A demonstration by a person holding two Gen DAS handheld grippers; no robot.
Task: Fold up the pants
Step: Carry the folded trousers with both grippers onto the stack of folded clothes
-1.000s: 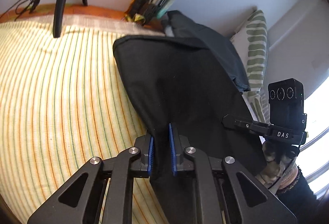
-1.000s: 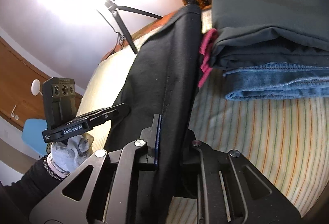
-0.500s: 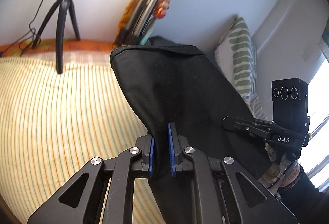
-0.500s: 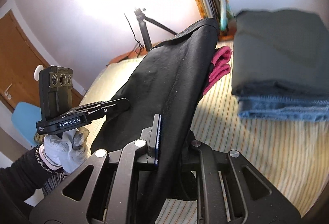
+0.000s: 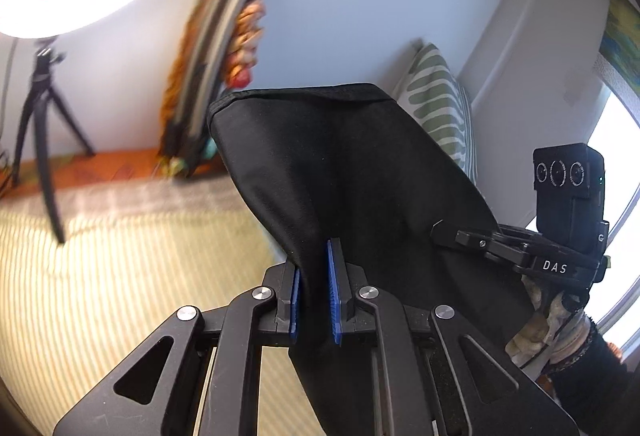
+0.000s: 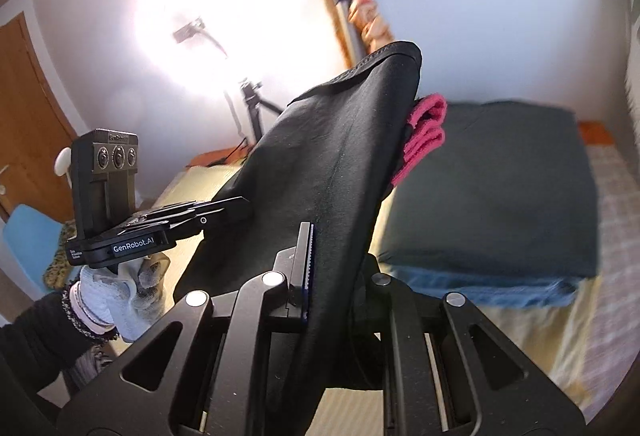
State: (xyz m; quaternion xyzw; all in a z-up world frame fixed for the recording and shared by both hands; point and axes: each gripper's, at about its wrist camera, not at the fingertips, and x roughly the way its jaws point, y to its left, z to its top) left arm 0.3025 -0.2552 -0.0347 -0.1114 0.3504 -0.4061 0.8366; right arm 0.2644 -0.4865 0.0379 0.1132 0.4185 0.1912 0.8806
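Black pants (image 5: 360, 175) hang lifted in the air above the striped bed, held by both grippers. My left gripper (image 5: 314, 300) is shut on one edge of the pants, cloth bunched between its blue pads. My right gripper (image 6: 328, 276) is shut on the other edge of the pants (image 6: 340, 155); the cloth drapes over its right finger and hides it. Each gripper shows in the other's view, the right one (image 5: 480, 240) and the left one (image 6: 208, 215), both clamped on the cloth.
A striped bedspread (image 5: 100, 296) lies below. A stack of folded clothes, dark grey on blue jeans (image 6: 500, 187) with a pink item (image 6: 424, 131), sits at right. A tripod (image 5: 40, 139) with a ring light, a leaf-print pillow (image 5: 440, 115) and leaning items (image 5: 216, 55) stand at the wall.
Both grippers have raised the pants off the bed and tilted upward; the far end of the pants now hangs in the air, and more wall shows.
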